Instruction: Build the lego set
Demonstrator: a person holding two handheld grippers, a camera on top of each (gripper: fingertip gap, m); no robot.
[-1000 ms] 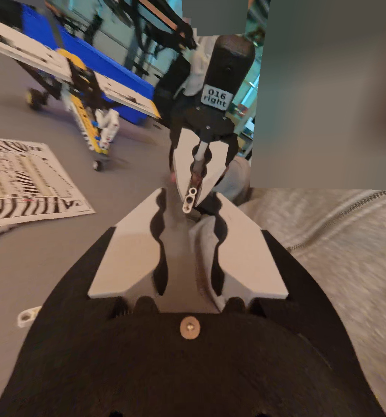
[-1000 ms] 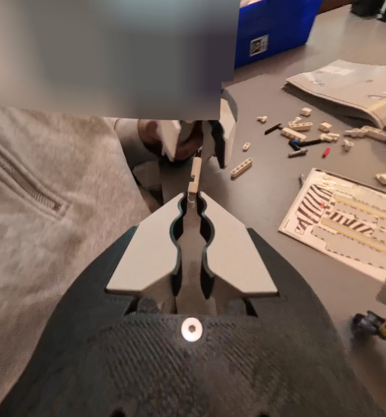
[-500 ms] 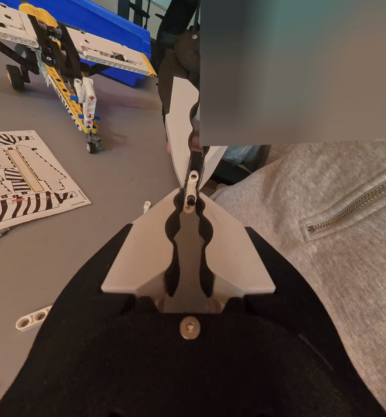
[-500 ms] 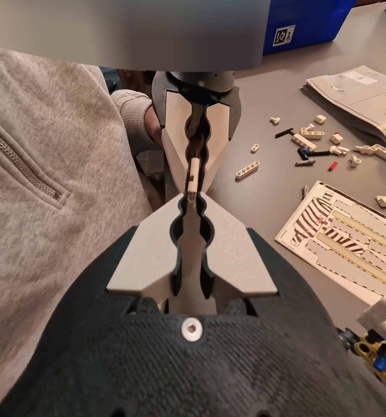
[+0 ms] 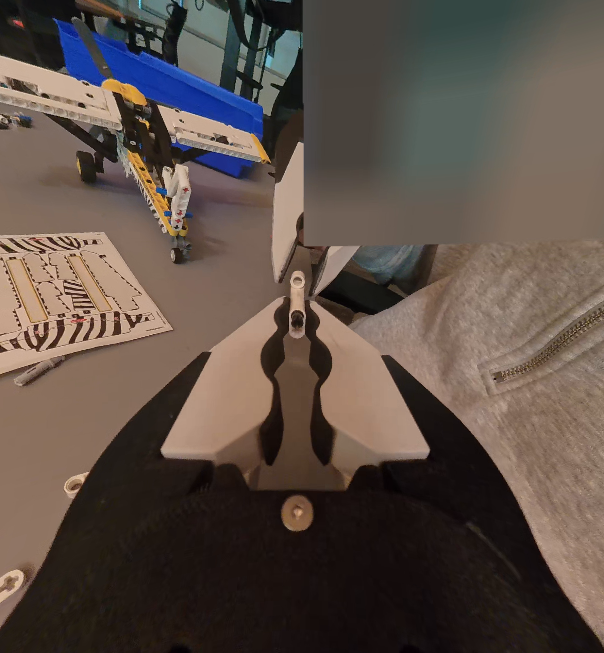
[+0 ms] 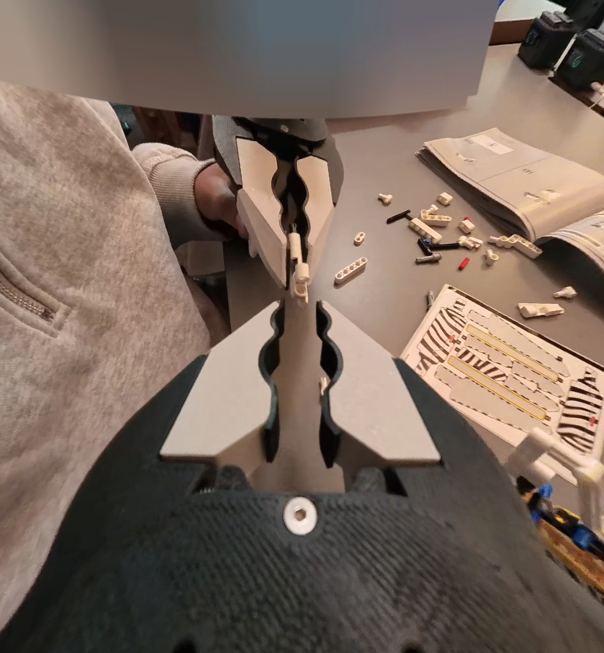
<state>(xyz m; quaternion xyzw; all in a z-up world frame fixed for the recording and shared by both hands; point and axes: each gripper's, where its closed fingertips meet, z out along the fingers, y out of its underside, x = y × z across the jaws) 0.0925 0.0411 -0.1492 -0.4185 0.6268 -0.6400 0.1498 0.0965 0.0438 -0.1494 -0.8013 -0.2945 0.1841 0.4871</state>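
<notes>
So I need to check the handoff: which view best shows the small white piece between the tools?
The right wrist view: the white piece shows side-on, pinched in the left tool, while the right tool is open. The left wrist view shows it end-on, partly hidden by the fingertips.

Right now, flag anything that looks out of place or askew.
Nothing looks damaged or spilled. The left gripper is pinching the small white connector; the right gripper is open and clear of it. Loose pieces lie scattered near the instruction booklet, normal mid-build clutter.
</notes>
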